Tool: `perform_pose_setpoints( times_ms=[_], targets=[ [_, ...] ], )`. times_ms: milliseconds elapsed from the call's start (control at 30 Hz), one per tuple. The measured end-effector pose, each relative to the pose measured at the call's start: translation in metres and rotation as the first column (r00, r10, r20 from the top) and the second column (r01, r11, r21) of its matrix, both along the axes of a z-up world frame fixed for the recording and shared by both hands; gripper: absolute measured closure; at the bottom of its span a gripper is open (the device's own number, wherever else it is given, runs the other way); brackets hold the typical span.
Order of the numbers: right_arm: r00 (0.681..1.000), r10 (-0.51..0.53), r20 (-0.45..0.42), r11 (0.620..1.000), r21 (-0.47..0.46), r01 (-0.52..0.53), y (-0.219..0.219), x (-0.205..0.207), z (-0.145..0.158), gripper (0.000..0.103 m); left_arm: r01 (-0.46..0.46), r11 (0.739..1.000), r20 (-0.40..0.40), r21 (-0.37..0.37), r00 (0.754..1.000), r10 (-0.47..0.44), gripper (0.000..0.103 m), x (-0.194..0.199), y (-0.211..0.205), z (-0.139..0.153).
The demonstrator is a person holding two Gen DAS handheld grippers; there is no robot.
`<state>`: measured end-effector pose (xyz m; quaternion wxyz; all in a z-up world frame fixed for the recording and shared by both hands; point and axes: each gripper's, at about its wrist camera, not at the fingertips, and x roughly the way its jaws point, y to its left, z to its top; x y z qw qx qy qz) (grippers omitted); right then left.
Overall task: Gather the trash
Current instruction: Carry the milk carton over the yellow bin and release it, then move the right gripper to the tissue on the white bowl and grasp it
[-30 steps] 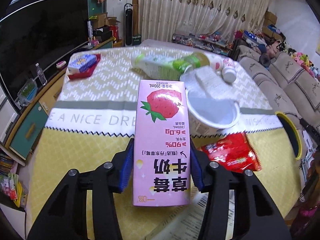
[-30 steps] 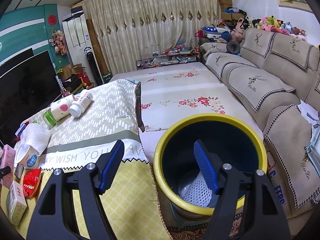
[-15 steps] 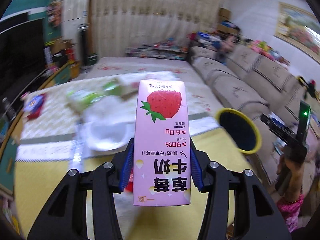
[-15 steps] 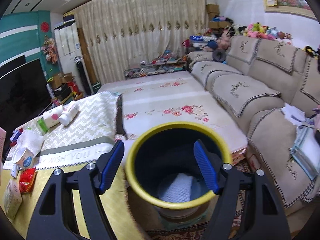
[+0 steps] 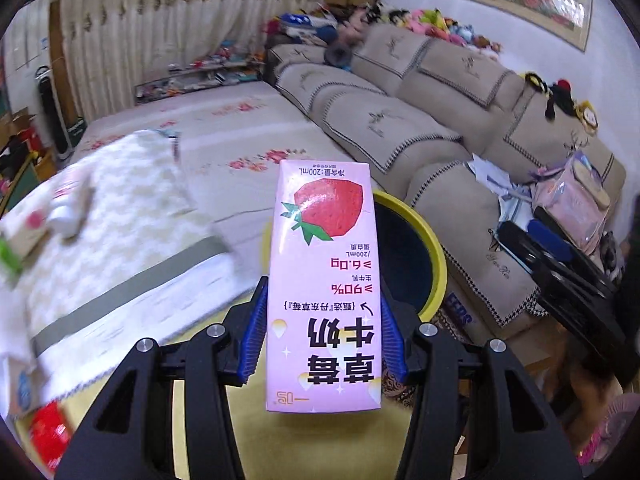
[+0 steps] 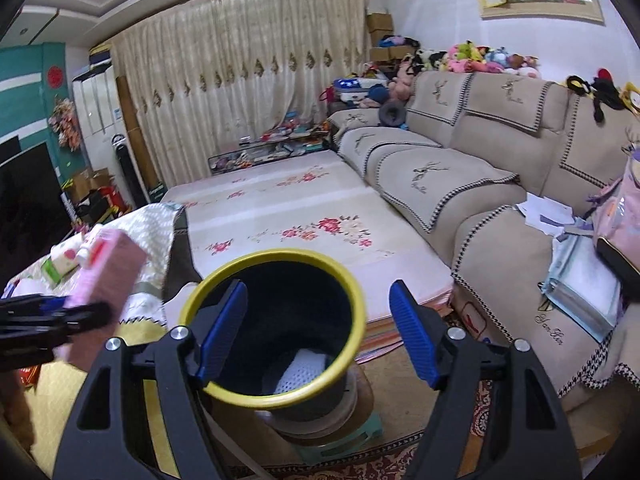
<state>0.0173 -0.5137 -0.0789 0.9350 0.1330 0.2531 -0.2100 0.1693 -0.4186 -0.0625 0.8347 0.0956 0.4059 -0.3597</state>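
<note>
My left gripper (image 5: 322,286) is shut on a pink strawberry milk carton (image 5: 326,220), which stands upright between the blue pads. Right behind the carton is the dark trash bin with a yellow rim (image 5: 434,256). In the right wrist view the same bin (image 6: 280,256) sits below my right gripper (image 6: 317,286). That gripper's jaws are opening, and nothing is held between them. A white mesh wrapper (image 6: 300,372) lies at the bottom of the bin. The carton (image 6: 108,276) and the left gripper (image 6: 52,312) come in blurred at the left, beside the bin.
The table with its patterned cloth (image 5: 120,200) is at the left, with bottles and a red packet (image 5: 48,432) on it. A beige sofa (image 6: 480,168) with a pink bag and papers runs along the right. A flowered mat (image 6: 300,208) lies beyond the bin.
My left gripper has swung with the carton from over the table to right in front of the bin. The carton has entered the right wrist view. The right gripper shifted a little over the bin.
</note>
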Motion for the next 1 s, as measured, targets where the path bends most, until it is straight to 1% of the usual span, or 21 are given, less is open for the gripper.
perform_pose_setpoints(
  times_ms=[67,133,233,300,333,400,433,533,600,633,733,767,833,933,1000],
  targets=[
    [1.0,-0.016,0.005,1.0,0.0,0.016,-0.007,-0.004,0.0,0.032,0.01,1.0,0.014,0.024,1.0,-0.011,0.053,0.01,-0.026,-0.013],
    [1.0,-0.03,0.005,1.0,0.003,0.029,-0.013,-0.008,-0.001,0.032,0.027,0.999,0.006,0.034,1.0,-0.027,0.053,0.017,-0.05,-0.02],
    [0.999,-0.044,0.005,0.999,0.011,0.044,-0.02,-0.012,-0.002,0.031,0.033,0.998,0.006,0.062,0.999,-0.033,0.053,0.026,-0.076,-0.03],
    [0.999,-0.053,0.001,0.999,0.012,0.053,-0.024,-0.013,-0.004,0.029,0.033,0.997,-0.008,0.076,0.999,-0.033,0.052,0.033,-0.09,-0.038],
    [0.998,-0.056,0.001,0.998,0.013,0.056,-0.025,-0.014,-0.004,0.029,0.029,0.996,-0.011,0.084,1.0,-0.028,0.046,0.037,-0.094,-0.042],
    [0.998,-0.061,0.001,0.998,0.012,0.061,-0.025,-0.014,-0.004,0.029,0.015,0.996,0.0,0.084,1.0,-0.015,0.039,0.039,-0.097,-0.043],
    [0.998,-0.061,0.001,0.998,0.013,0.061,-0.025,-0.014,-0.004,0.029,0.007,0.997,0.01,0.078,1.0,-0.008,0.038,0.039,-0.094,-0.041],
    [0.998,-0.057,-0.005,0.998,0.014,0.057,-0.024,-0.012,-0.006,0.029,-0.007,0.998,0.021,0.064,1.0,0.006,0.034,0.032,-0.076,-0.029],
    [0.999,-0.046,-0.008,0.999,0.019,0.046,-0.021,-0.01,-0.007,0.029,-0.016,0.999,0.026,0.042,1.0,0.015,0.033,0.028,-0.062,-0.019],
    [0.999,-0.041,-0.009,0.999,0.022,0.042,-0.019,-0.009,-0.008,0.029,-0.02,0.999,0.029,0.028,0.999,0.019,0.031,0.024,-0.054,-0.014],
    [1.0,-0.014,-0.021,0.999,0.031,0.015,-0.009,-0.002,-0.012,0.028,-0.046,0.999,0.03,-0.009,0.998,0.046,0.028,0.01,-0.016,0.003],
    [1.0,-0.002,-0.023,0.999,0.032,0.003,-0.005,0.001,-0.012,0.028,-0.058,0.998,0.029,-0.023,0.998,0.059,0.028,0.004,0.004,0.01],
    [0.999,0.019,-0.027,0.999,0.034,-0.018,0.003,0.006,-0.012,0.028,-0.076,0.996,0.036,-0.038,0.996,0.077,0.027,-0.004,0.027,0.016],
    [0.998,0.062,-0.021,0.997,0.043,-0.061,0.018,0.013,-0.011,0.028,-0.117,0.991,0.049,-0.058,0.992,0.12,0.024,-0.016,0.076,0.029],
    [0.996,0.09,-0.015,0.995,0.04,-0.09,0.031,0.019,-0.009,0.028,-0.138,0.988,0.05,-0.071,0.989,0.142,0.024,-0.023,0.102,0.034]
  ],
)
